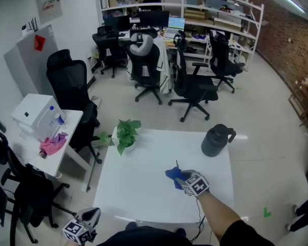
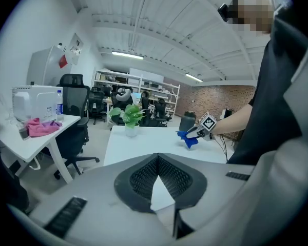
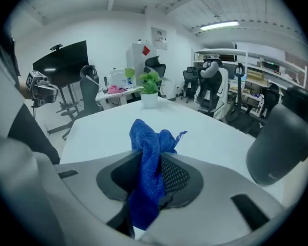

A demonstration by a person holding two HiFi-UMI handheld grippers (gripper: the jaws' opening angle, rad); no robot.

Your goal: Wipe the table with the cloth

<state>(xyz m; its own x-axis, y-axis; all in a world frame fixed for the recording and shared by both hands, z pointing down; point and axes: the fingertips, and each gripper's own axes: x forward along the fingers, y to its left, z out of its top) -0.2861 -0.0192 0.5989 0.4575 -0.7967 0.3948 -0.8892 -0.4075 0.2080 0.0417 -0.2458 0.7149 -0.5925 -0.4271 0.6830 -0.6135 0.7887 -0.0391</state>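
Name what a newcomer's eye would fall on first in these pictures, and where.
The bright blue cloth stands out, pinched in the right gripper over the middle of the white table. Next come the dark jug at the table's far right corner and the green potted plant at its far left edge.

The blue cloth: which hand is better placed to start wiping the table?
Right. The right gripper is shut on the blue cloth over the table; the left gripper is empty, beyond the table's near corner.
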